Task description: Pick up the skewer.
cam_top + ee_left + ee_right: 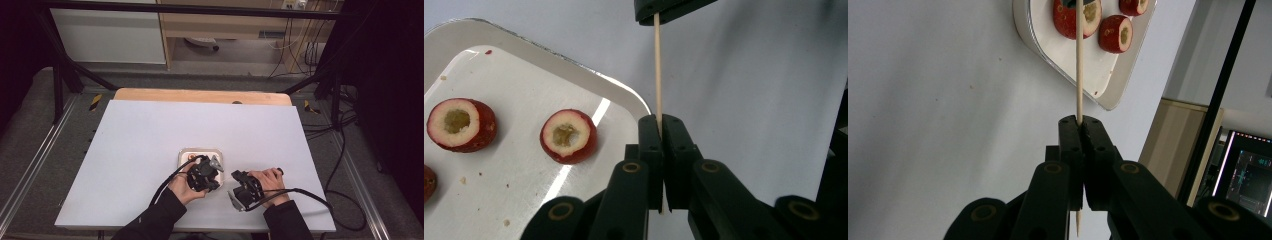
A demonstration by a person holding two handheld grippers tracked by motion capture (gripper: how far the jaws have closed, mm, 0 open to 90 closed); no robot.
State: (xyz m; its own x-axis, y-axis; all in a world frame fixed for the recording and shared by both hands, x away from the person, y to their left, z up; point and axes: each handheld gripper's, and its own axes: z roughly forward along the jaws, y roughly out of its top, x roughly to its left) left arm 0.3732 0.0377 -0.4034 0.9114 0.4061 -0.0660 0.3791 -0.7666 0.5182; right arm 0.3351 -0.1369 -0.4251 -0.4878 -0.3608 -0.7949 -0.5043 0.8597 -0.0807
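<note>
In the high view, the white worktop (150,150) takes up the middle of the frame, and a small white tray (186,154) sits just below its centre. The left gripper (212,167) lies over the tray's lower right part, and the right gripper (236,186) is just to its right, nearer the bottom edge.

In the left gripper view, the tray (549,55) fills the left half and holds cored red fruit halves (569,136). At centre, the left gripper (661,120) has its jaws closed on a thin wooden skewer (657,70). The skewer runs straight up to the right gripper (655,15) at the top edge.

In the right gripper view, the right gripper (1080,122) at centre has its jaws clamped on the skewer (1079,75). The stick rises across the fruit halves (1115,32) on the tray (1108,95) at upper centre, and its pointed end pokes out below the jaws.
</note>
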